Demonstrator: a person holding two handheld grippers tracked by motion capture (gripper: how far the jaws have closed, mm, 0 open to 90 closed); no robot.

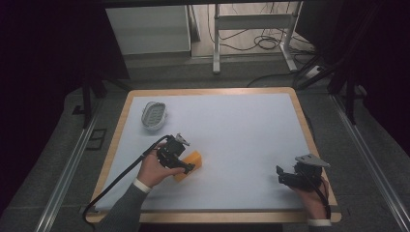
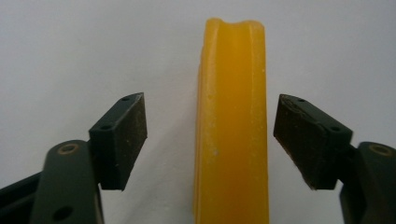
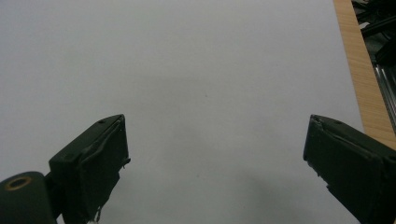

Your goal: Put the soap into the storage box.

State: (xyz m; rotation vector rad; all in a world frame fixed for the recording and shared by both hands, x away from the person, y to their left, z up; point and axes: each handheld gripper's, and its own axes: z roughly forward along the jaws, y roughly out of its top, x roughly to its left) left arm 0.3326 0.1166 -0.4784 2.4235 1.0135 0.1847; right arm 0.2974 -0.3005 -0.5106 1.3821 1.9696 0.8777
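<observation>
A yellow bar of soap [image 1: 191,162] lies on the white table top [image 1: 232,130], left of the middle near the front. My left gripper [image 1: 186,166] stands over its near end. In the left gripper view the yellow bar [image 2: 232,126] runs lengthwise between the two jaws, closer to the right one; my left gripper [image 2: 210,140] is open, with a gap on each side of the bar. My right gripper [image 1: 281,176] rests near the front right of the table. In the right gripper view my right gripper [image 3: 215,163] is open wide above bare white surface.
A grey oval soap dish [image 1: 154,115] sits at the back left of the table. The table's wooden rim [image 3: 362,79] runs along the right side. Beyond the table stand a white desk frame [image 1: 251,29] and loose cables [image 1: 263,41] on the floor.
</observation>
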